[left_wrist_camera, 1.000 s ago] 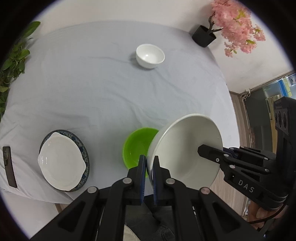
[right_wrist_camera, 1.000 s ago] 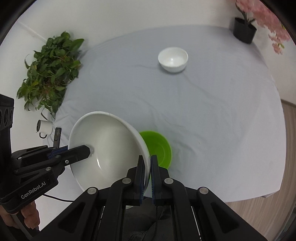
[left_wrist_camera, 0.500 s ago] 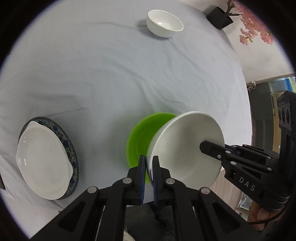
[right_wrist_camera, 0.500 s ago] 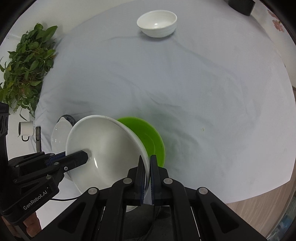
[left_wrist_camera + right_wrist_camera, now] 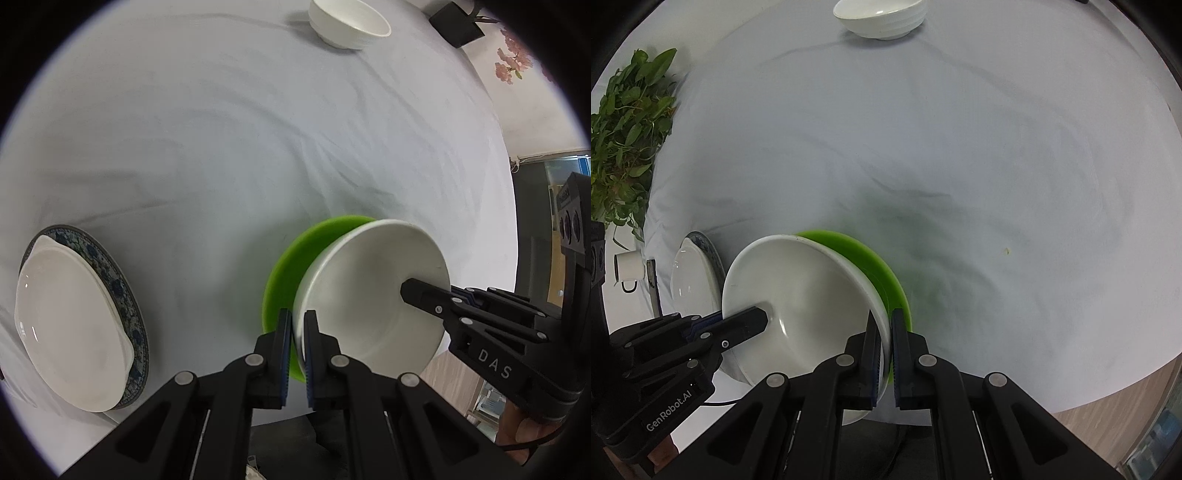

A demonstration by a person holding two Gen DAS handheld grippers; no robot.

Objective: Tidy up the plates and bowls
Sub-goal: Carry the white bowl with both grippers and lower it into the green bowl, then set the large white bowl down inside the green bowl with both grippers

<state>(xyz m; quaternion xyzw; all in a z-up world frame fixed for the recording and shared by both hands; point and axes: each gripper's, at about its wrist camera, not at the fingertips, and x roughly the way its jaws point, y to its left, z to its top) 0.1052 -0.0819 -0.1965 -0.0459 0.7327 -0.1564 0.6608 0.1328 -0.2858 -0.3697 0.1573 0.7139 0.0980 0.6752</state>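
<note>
A large white bowl (image 5: 369, 288) is held by its rim from two sides. My left gripper (image 5: 297, 317) is shut on its near rim. My right gripper (image 5: 885, 317) is shut on the opposite rim and shows as a black finger inside the bowl (image 5: 417, 295). The bowl (image 5: 805, 295) hangs tilted right over a green bowl (image 5: 295, 266) on the table, covering most of it. I cannot tell whether the two touch. The green bowl's far edge (image 5: 871, 262) shows behind the white rim. The left gripper (image 5: 757, 321) reaches in from the left.
A small white bowl (image 5: 349, 26) stands at the far side of the grey tablecloth (image 5: 184, 147). A white dish (image 5: 70, 332) lies on a blue-patterned plate (image 5: 122, 291) at the near left. A leafy plant (image 5: 624, 122), a mug (image 5: 628, 266) and a black pot (image 5: 458, 26) stand beyond the table.
Both grippers have come down with the white bowl, from well above the table to just over the green bowl. The table now fills both views.
</note>
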